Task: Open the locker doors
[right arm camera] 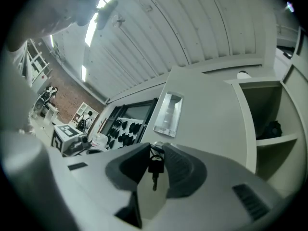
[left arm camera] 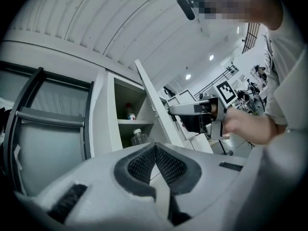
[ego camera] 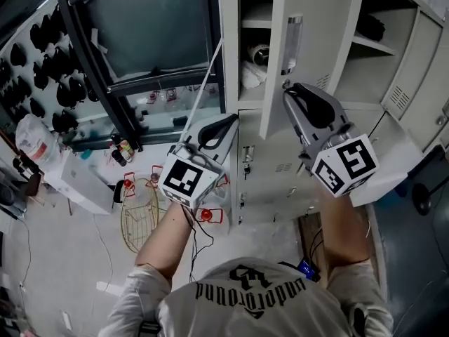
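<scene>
Workshop room w/ grey lockers (ego camera: 403, 76) on the far side. One upper locker door (ego camera: 275, 62) stands half open, its edge toward the person; the lower doors (ego camera: 270, 177) are not open yet. R gripper (ego camera: 289, 90) is at this door's lock, jaws nearly together, pinching the key (right arm camera: 154, 167) bunch, I judge. L gripper (ego camera: 233, 120) is closed on nothing, just left of the door. Tip: pull along the door's arc, keep firm grip, no twisting of the key.

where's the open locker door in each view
Head view: locker door top centre, nearly edge-on.
Left gripper view: door at centre, slanting beside the shelves.
Right gripper view: door fills the centre, behind the fingers.
Shared landmark: right gripper on the door's key.
</scene>
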